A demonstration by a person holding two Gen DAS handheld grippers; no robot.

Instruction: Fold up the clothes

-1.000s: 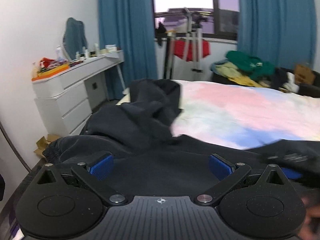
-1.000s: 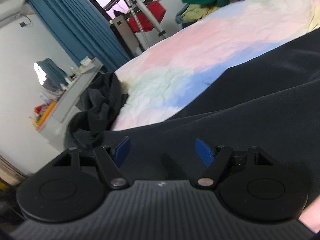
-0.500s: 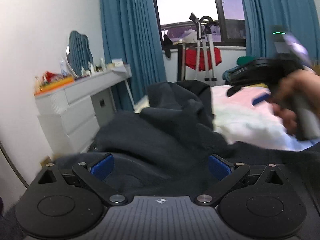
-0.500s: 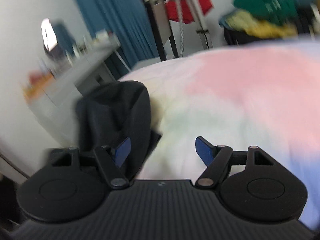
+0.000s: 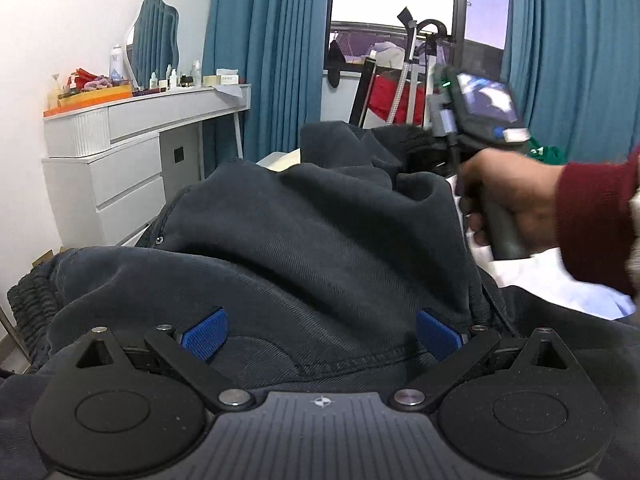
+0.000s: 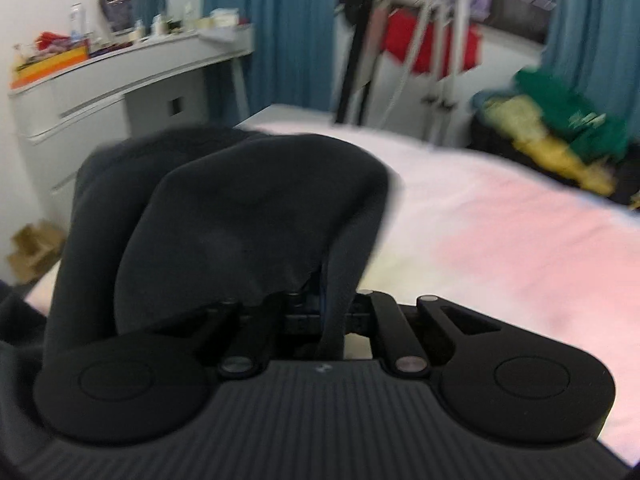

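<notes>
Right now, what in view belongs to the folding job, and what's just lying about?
In the job:
- dark garment
- bed it lies on
- right gripper, shut on a fold of the garment
- left gripper, open over the garment

Lying about:
- dresser with bottles
- mirror
- red cloth on the rack
- green and yellow clothes pile
- curtains

Right view motion-blurred throughout. Right tongs' [image 6: 320, 300] pads buried in dark garment [image 6: 248, 208]. Desk [image 5: 132, 120] bottles too small to tell.

Dark navy garment [image 5: 320, 232] — pastel pink-and-white bedsheet [image 6: 500, 240] — teal curtains [image 5: 264, 40].
</notes>
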